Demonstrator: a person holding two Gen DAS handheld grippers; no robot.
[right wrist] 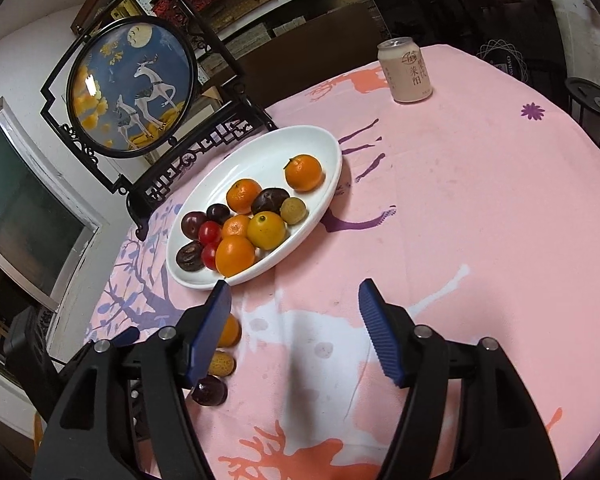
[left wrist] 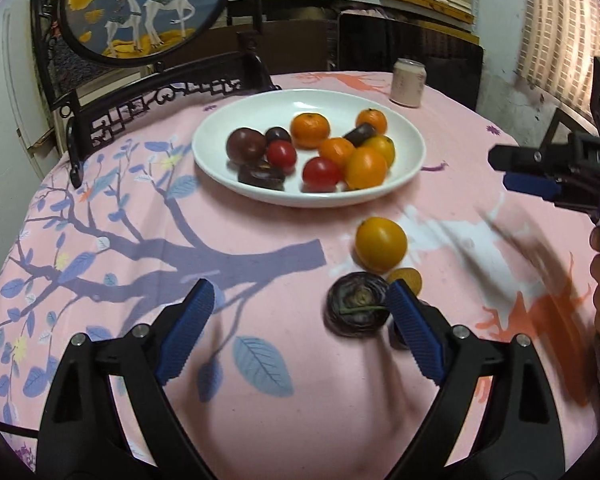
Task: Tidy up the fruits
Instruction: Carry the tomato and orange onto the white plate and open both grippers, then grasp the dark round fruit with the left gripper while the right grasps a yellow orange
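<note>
A white plate [left wrist: 220, 168] holds several oranges, red tomatoes and dark purple fruits; it also shows in the right wrist view [right wrist: 324, 148]. On the pink cloth near me lie a yellow-orange fruit [left wrist: 381, 244], a dark purple fruit [left wrist: 356, 309] and a small tan fruit [left wrist: 410, 278]. My left gripper [left wrist: 300, 304] is open and empty, its right finger beside the purple fruit. My right gripper [right wrist: 294, 292] is open and empty above the cloth; it shows at the right edge of the left wrist view [left wrist: 516, 172]. The loose fruits [right wrist: 210, 390] lie by its left finger.
A pink drink can [left wrist: 409, 82] stands behind the plate, also seen in the right wrist view [right wrist: 408, 70]. A round deer picture in a black carved stand [left wrist: 140, 4] rises at the table's far left edge. Shelves and dark chairs are beyond the table.
</note>
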